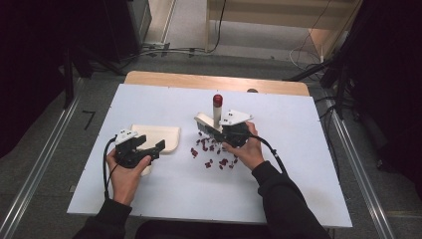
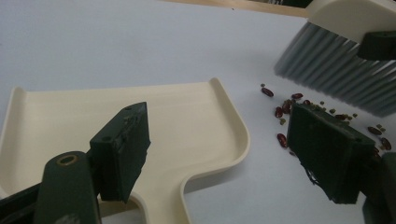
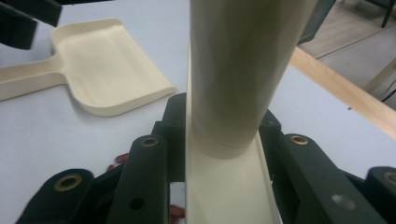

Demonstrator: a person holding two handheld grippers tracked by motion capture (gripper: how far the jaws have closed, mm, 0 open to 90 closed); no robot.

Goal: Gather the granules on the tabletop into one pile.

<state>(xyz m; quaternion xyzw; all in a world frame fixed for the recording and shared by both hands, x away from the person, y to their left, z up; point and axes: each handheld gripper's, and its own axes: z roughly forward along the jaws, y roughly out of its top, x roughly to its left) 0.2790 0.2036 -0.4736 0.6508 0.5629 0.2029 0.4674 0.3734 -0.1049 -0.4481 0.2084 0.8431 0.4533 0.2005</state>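
I have one smooth cream plastic dustpan (image 1: pixel 160 136), one brush (image 1: pixel 207 124) and roughly twenty glossy red beans (image 1: pixel 213 152). My right gripper (image 1: pixel 226 130) clamps the brush; my left gripper (image 1: pixel 149 148) gapes empty.

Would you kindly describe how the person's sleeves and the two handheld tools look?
Both sleeves are dark, the right sleeve loosely creased. The left tool and right tool have black bodies and blocky black jaws, each topped by a pale grey three-cornered plate with small dark marks and trailing a black cable.
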